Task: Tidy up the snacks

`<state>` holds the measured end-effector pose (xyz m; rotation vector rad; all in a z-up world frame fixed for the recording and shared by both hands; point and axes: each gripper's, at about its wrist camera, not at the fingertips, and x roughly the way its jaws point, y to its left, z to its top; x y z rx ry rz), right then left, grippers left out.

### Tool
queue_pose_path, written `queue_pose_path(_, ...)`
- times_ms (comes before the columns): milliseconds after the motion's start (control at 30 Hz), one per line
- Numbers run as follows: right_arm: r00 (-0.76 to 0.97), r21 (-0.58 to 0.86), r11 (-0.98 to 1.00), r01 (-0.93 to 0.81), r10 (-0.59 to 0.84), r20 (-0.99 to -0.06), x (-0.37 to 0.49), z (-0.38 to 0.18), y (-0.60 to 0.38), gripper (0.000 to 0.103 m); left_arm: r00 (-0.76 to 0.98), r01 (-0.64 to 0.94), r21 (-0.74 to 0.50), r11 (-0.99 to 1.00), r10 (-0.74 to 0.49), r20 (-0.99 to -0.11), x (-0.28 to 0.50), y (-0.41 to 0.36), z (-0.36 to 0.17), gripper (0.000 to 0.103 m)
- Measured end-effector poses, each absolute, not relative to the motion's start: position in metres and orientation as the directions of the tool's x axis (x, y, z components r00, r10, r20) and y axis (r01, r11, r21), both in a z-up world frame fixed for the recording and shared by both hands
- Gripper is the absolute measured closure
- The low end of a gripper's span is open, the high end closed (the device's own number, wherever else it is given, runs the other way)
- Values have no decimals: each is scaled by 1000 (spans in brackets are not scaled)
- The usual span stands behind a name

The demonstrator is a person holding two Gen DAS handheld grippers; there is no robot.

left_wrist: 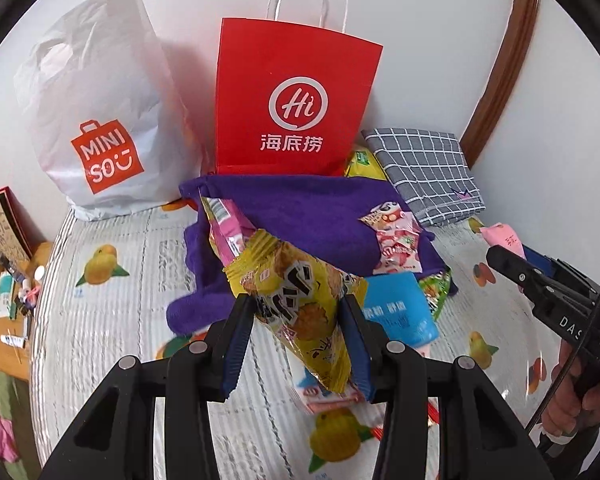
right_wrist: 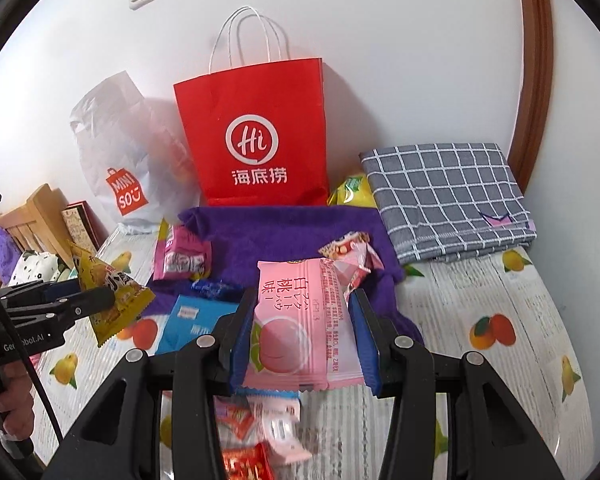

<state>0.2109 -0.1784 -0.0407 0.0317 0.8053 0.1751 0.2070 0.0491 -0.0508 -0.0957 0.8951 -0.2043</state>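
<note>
My left gripper [left_wrist: 298, 304] is shut on a yellow snack packet [left_wrist: 300, 300], held above the bed; the same packet [right_wrist: 112, 300] shows at the left of the right wrist view. My right gripper [right_wrist: 304, 300] is shut on a pink peach-print snack packet [right_wrist: 300, 328], also lifted; its pink end [left_wrist: 502, 238] peeks out at the right of the left wrist view. Loose snacks lie below: a pink-white packet [left_wrist: 398, 240] on the purple towel [left_wrist: 300, 208], a pink pouch [right_wrist: 182, 258], a blue packet [left_wrist: 400, 312] and small red packets [right_wrist: 240, 456].
A red paper bag [left_wrist: 292, 100] and a white Miniso plastic bag [left_wrist: 96, 120] stand against the wall. A folded grey checked cloth [right_wrist: 448, 196] lies at the right, a yellow-green packet [right_wrist: 352, 190] beside it. The fruit-print mat [left_wrist: 112, 308] covers the bed; a cluttered wooden nightstand [left_wrist: 12, 320] sits left.
</note>
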Motion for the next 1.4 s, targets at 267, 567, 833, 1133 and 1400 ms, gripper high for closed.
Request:
queue_pose_path(267,673,86,986,-141,159,-722,243,-50,-172,58,599,137,-171,976,-219,-770,233,52,-58,60)
queue_pose_path(567,667,82,988,-128,147,-731,269,-62,-169,58,584,136,-180,974,-225,-780,253,53,-70,60)
queue_pose_path(833,668,90,988,-123,149,-729,284,-68,-168,58,585,129,-183,975,-223,-780,262,57,-72,60)
queue_pose_path(1133,660,87,989,-120,145,-737,293,-75,-166,58,581,129,-176,976,-218,-784,268,57,-73,61)
queue_pose_path(1400,649,91,989,-117,146,-746,301,-81,-166,58,583,133,-166,977,-213,-784,274,57,-72,60)
